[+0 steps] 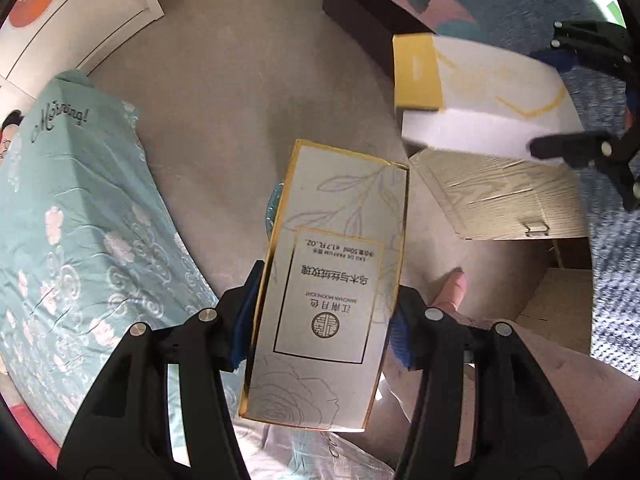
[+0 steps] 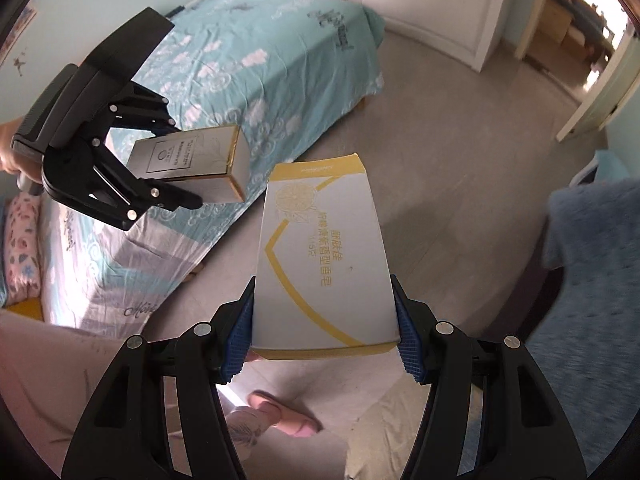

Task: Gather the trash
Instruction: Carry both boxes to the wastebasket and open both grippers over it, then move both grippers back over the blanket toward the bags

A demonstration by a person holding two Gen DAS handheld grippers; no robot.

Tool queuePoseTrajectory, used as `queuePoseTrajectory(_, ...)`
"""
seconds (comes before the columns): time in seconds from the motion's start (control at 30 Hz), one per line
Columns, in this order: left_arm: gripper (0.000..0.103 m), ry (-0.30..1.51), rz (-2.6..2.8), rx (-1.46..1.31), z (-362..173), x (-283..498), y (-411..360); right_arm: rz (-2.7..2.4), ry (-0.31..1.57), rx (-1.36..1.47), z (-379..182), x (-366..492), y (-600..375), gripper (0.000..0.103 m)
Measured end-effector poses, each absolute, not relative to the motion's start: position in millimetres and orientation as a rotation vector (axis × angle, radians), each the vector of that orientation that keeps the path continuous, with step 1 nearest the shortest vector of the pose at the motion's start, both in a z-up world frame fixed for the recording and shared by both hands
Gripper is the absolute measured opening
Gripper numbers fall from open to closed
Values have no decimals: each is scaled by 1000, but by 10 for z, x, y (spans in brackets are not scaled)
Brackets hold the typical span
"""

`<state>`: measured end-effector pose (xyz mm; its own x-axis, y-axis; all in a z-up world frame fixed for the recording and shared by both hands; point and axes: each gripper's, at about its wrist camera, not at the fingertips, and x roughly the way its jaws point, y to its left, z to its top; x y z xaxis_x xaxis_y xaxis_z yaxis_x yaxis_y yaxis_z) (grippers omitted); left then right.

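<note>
My left gripper (image 1: 320, 328) is shut on a pale perfume box (image 1: 332, 280) with gold edges and a flower print, held above the grey floor. Its blue pads (image 1: 242, 328) press both long sides of the box. In the right wrist view the same perfume box (image 2: 192, 162) shows at the left, in the left gripper (image 2: 176, 168). My right gripper (image 2: 324, 330) is shut on a white and yellow soap box (image 2: 324, 264), which also appears at the upper right of the left wrist view as the soap box (image 1: 480, 96) in the right gripper (image 1: 576, 92).
A bed with a teal flowered cover (image 1: 72, 220) runs along the left. An open cardboard box (image 1: 508, 196) stands on the floor right of the perfume box, beside a blue shaggy rug (image 1: 616, 264). White wardrobe doors (image 2: 432, 4) line the back. A foot in a pink slipper (image 2: 284, 412) stands below.
</note>
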<state>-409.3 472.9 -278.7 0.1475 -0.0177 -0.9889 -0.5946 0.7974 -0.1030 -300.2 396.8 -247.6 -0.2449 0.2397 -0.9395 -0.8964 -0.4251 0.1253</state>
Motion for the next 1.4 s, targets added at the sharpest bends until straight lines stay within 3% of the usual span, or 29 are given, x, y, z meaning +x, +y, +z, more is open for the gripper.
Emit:
queuePoseTrajectory(0.67,51,1539,346,-609,-4757,-3836,4926,1643,1190,-1253,-4535,-2997,4169,61)
queuePoseTrajectory(0.9,51,1569,332,-603,-5040,-3786,4870,1617,1213,-1246,-4791,-2965,4203,62)
queuePoseTrajectory(0.97,59,1573,336,-588,-5094,-3766,4847,1602,1199,-1248,-4814,-2964,4216,62)
queuePoseTrajectory(1.1,63,1552,332,-593,-5031,-3726,4831,1595,1201,-1231,-4770,-2932,4222,69)
queuePoseTrajectory(1.4,66,1538,335,-559,-4848,-3694,4831,1593,1167,-1189,-4488,-2835,4235,69)
